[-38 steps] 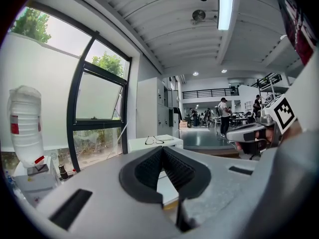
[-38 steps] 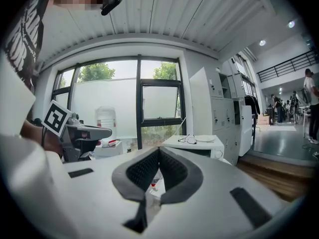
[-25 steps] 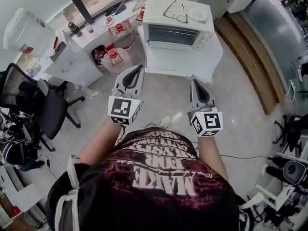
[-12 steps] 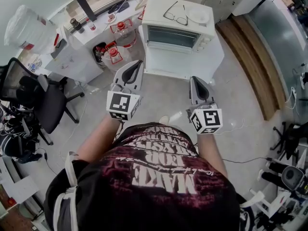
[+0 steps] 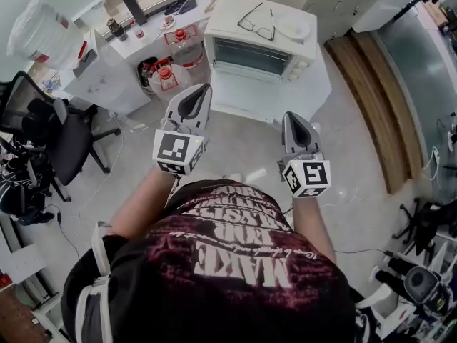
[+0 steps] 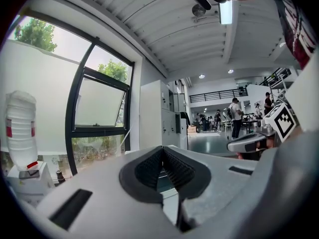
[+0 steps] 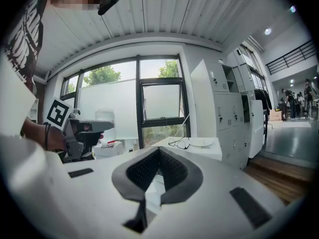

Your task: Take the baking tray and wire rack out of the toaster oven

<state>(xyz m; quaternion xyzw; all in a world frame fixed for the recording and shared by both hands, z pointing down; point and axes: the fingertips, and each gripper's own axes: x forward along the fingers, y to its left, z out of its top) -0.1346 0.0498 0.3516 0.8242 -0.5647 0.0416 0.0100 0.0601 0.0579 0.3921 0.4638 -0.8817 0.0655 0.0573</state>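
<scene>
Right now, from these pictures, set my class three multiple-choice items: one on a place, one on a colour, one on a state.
1. The eyeglasses lie: A under the toaster oven; B on top of it; C inside it.
2. The toaster oven's casing is: A white; B red; C black.
3. The oven door is: A hanging open; B taken off; C shut.
Key: 1 B, the head view shows them on the oven's top beside a white plate; 2 A, its top and sides are white; 3 C, the glass front stands upright against the casing.
</scene>
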